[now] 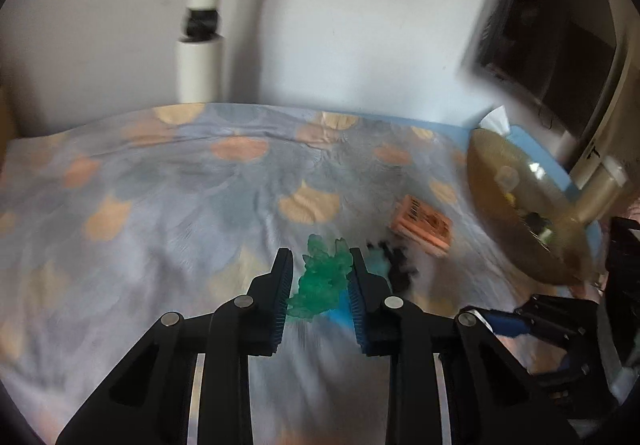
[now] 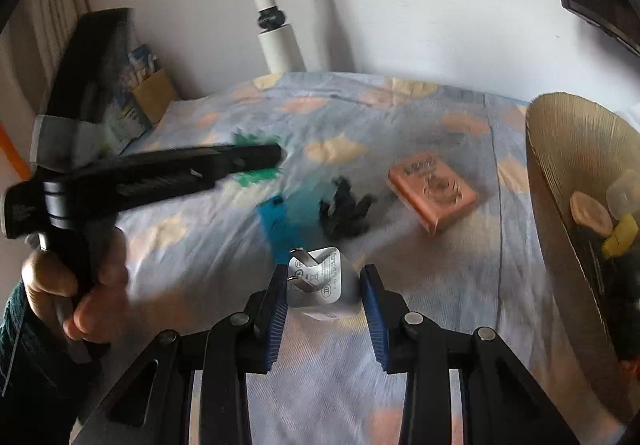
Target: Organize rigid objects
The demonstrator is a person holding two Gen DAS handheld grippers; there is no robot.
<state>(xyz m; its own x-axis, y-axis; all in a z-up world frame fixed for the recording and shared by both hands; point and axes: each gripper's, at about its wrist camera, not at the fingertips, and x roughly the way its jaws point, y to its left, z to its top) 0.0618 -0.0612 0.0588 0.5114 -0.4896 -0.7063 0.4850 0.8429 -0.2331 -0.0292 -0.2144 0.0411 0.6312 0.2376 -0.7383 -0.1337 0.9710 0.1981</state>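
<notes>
My left gripper (image 1: 320, 277) is shut on a translucent green toy figure (image 1: 322, 281) and holds it above the patterned bed sheet (image 1: 160, 205). My right gripper (image 2: 325, 285) is shut on a white plug adapter (image 2: 320, 279) with its metal prongs facing left. On the sheet lie an orange box (image 2: 434, 187), a black toy (image 2: 344, 211) and a blue piece (image 2: 280, 223). A golden bowl (image 2: 568, 149) with several small items stands at the right; it also shows in the left wrist view (image 1: 504, 181).
A white pole (image 2: 276, 33) rises behind the bed against the wall. Boxes and a dark case (image 2: 100, 57) stand at the bed's far left. A dark screen (image 1: 540, 57) hangs on the right wall. The person's hand (image 2: 80, 293) holds the left gripper.
</notes>
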